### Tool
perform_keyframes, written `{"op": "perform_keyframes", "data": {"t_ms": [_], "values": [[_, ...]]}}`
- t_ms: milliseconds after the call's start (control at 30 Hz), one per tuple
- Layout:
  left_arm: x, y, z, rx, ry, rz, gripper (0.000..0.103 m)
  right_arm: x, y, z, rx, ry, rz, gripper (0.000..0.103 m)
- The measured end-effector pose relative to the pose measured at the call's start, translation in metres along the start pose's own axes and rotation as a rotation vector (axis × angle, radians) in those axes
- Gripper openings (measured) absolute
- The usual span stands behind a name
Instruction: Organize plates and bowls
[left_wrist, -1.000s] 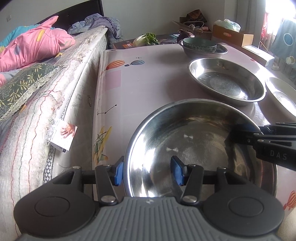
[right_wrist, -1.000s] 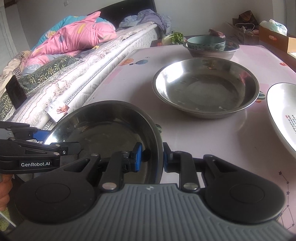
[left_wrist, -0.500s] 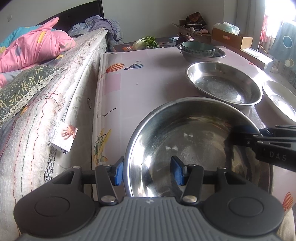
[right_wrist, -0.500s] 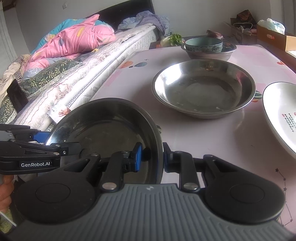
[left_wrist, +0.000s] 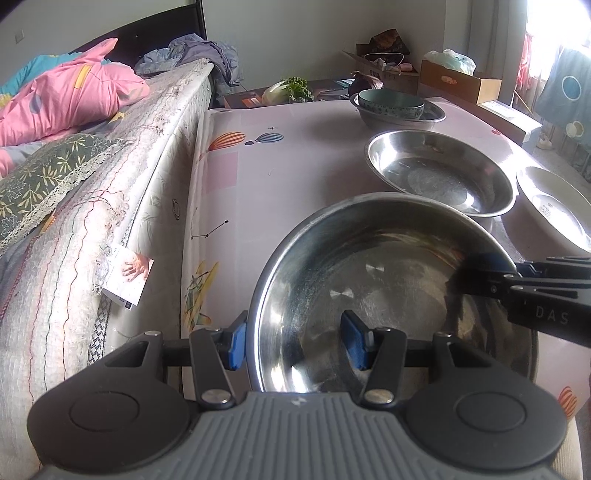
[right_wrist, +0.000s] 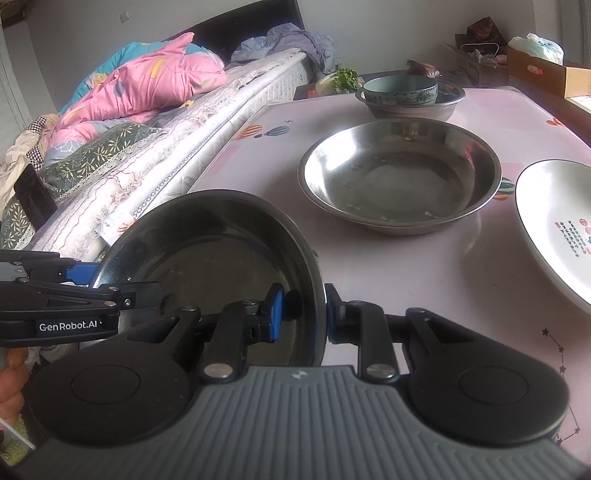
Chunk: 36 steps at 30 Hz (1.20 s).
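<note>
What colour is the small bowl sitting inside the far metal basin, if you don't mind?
Teal, with a darker patterned band around its side; the small bowl shows best in the right wrist view.

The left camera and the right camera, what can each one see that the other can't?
Only the left wrist view shows the blue curtain by the bright window and the left tongs straddling the near rim of the held steel bowl.

Only the right wrist view shows the checkered cloth on the bed, a person's fingers at the left edge, and the right tongs pinching the held bowl's rim.

Both show the held bowl, the second steel bowl, the white plate, the green bowl in a steel basin, and the pink quilt.
</note>
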<state>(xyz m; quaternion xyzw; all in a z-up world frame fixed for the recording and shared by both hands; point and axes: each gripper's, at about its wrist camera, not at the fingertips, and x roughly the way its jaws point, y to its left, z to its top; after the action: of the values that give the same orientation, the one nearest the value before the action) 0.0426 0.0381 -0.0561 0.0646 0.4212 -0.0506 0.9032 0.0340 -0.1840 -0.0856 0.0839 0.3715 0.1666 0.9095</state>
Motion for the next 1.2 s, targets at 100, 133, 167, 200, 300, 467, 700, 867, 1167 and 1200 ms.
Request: {"op": "perform_keyframes", "data": {"t_ms": [100, 133, 167, 200, 300, 467, 700, 867, 1167, 1200], "values": [[-0.001, 0.000, 0.001, 0.002, -0.003, -0.002, 0.052, -0.002, -0.001, 0.001, 0.002, -0.004, -0.001, 0.023], [-0.002, -0.001, 0.002, 0.003, -0.005, -0.003, 0.052, -0.003, -0.001, 0.001, 0.003, -0.005, -0.001, 0.023], [-0.003, -0.001, 0.002, 0.005, -0.007, -0.004, 0.052, -0.004, -0.001, 0.001, 0.005, -0.007, -0.002, 0.023], [-0.003, -0.002, 0.003, 0.006, -0.009, -0.004, 0.052, -0.004, -0.002, 0.001, 0.006, -0.008, -0.002, 0.023], [-0.004, -0.003, 0.005, 0.008, -0.013, -0.008, 0.052, -0.007, -0.003, 0.002, 0.014, -0.014, -0.001, 0.023], [-0.005, -0.007, 0.009, 0.015, -0.018, -0.016, 0.052, -0.013, -0.007, 0.003, 0.028, -0.026, -0.004, 0.023], [-0.005, -0.013, 0.020, 0.025, -0.028, -0.028, 0.052, -0.020, -0.015, 0.008, 0.047, -0.041, -0.011, 0.023], [-0.006, -0.019, 0.033, 0.029, -0.044, -0.041, 0.052, -0.023, -0.023, 0.017, 0.061, -0.052, -0.018, 0.024], [-0.003, -0.029, 0.056, 0.039, -0.070, -0.080, 0.052, -0.030, -0.038, 0.037, 0.084, -0.074, -0.049, 0.024], [-0.003, -0.030, 0.059, 0.040, -0.071, -0.084, 0.052, -0.031, -0.040, 0.039, 0.088, -0.076, -0.052, 0.024]]}}
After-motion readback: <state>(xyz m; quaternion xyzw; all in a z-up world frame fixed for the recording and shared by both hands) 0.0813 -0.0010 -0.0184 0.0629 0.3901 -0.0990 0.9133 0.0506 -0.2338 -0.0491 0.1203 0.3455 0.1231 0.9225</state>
